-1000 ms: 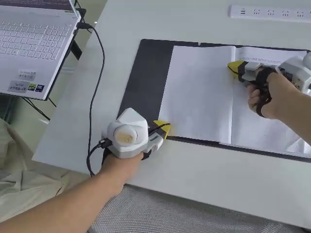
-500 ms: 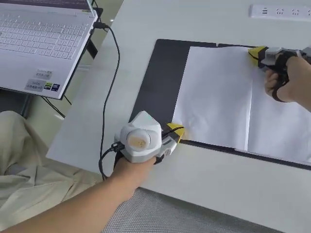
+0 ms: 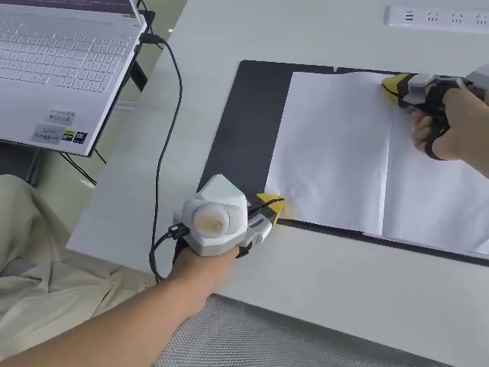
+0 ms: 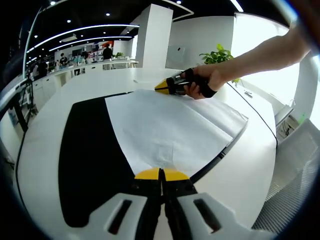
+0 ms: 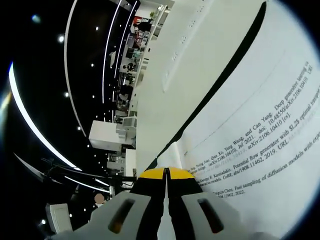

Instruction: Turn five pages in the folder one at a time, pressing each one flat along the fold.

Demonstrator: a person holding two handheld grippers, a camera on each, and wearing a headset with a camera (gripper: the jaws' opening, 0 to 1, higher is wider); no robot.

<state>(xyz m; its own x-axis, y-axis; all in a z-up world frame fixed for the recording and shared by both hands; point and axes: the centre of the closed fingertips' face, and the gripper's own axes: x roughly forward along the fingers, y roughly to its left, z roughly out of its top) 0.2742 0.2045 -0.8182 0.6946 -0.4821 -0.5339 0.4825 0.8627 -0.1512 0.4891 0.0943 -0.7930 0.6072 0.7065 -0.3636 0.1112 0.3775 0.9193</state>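
Here, the left gripper (image 3: pixel 273 204) is resting with its jaws pressed together, their yellow tips touching the near corner of the blank left page (image 3: pixel 328 145). That page is lying in the open black folder (image 3: pixel 244 130), which is sitting flat on the white counter (image 3: pixel 221 38). Ahead of those jaws the page is stretching toward the right gripper (image 3: pixel 390 82). Its jaws are likewise closed, with nothing seen between them, and they are bearing down at the top of the fold (image 3: pixel 386 168). Just beside the right jaws a printed page (image 5: pixel 260 125) is lying flat. Well to the left of the left jaws a laptop (image 3: pixel 53 69) is sitting, and beyond the right jaws a power strip (image 3: pixel 439 17) is lying.
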